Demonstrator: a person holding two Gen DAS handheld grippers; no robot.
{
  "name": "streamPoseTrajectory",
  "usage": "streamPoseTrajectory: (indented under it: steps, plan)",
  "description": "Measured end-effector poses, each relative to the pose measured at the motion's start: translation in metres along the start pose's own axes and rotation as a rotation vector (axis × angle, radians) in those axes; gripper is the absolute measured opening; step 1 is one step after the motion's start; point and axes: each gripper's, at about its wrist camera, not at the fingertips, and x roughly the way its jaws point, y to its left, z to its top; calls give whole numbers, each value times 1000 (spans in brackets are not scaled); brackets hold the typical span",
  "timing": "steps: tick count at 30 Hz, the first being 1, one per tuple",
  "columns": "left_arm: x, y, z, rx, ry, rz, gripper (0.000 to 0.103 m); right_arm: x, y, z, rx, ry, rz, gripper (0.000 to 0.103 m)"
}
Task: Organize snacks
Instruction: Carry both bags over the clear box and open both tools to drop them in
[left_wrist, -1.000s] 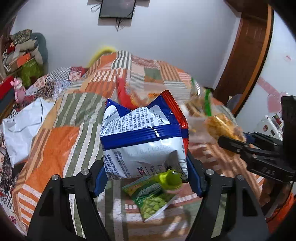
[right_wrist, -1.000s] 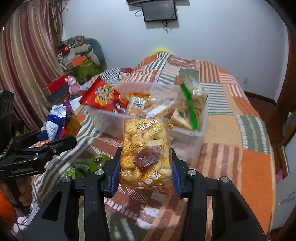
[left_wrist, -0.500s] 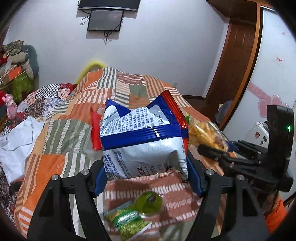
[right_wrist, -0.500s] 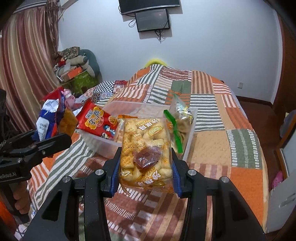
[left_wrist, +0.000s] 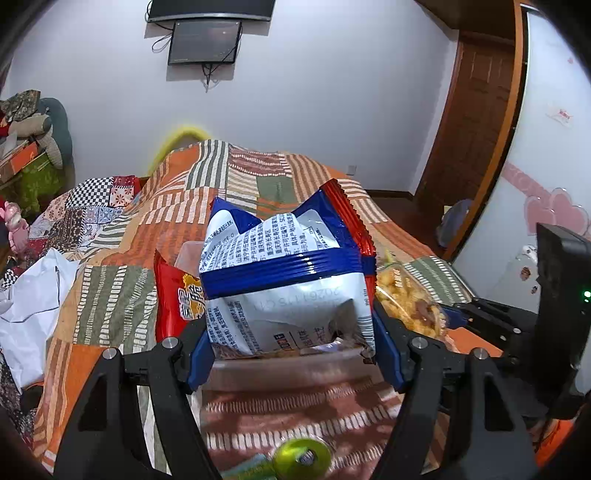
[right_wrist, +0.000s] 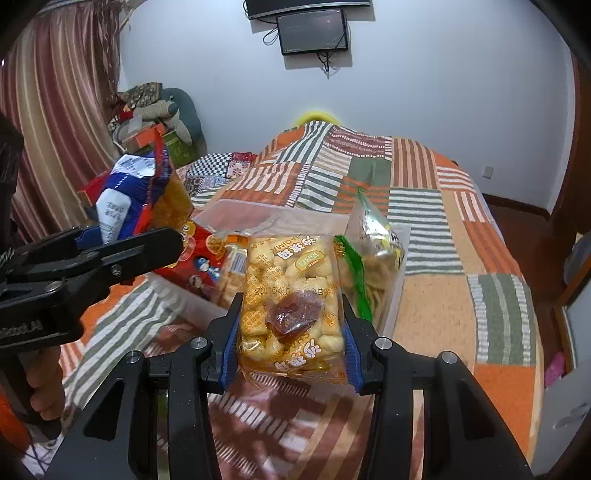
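Observation:
My left gripper (left_wrist: 291, 339) is shut on a blue, white and red snack bag (left_wrist: 284, 280), held just above the near rim of a clear plastic bin (left_wrist: 280, 363) on the bed. The same bag (right_wrist: 129, 199) shows at the left of the right wrist view. My right gripper (right_wrist: 291, 343) is shut on a clear packet of yellow puffed snacks (right_wrist: 291, 295), held in front of the bin (right_wrist: 240, 208). Inside the bin lie a red snack bag (right_wrist: 199, 266), small biscuit packs and a green-edged packet (right_wrist: 373, 258).
A striped patchwork quilt (right_wrist: 436, 206) covers the bed. A green-lidded cup (left_wrist: 301, 458) and a green pea packet lie on the quilt just before the bin. White cloth (left_wrist: 26, 314) lies at the bed's left. A person's hand (right_wrist: 40, 384) grips the left tool's handle.
Both grippers have moved forward toward the bin with their packets. The green cup and pea packet have slid to the bottom of the left wrist view, and the bin's rim now shows under the blue bag.

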Motion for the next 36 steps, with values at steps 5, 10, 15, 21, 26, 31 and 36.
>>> streamPoseTrajectory:
  steps: [5,10,15,21,26,31,36]
  plan:
    - [24,4,3,6,30,10,72,11,-4,5,-10,16,6,42]
    - [45,6,0,-5,73,7,72,15,-7,5,-22,23,11,42]
    - [58,9,-3,-9,102,12,73,16,-8,7,-30,16,14,42]
    - [65,10,-6,-6,117,44,76,19,-7,8,-38,14,13,45]
    - [63,13,-6,-13,117,47,81,20,-11,11,-22,33,7,52]
    - [55,16,-5,-56,107,21,87,11,-16,10,7,21,4,61]
    - [35,12,-4,-45,81,19,87,-4,-5,8,-41,-2,-27,61]
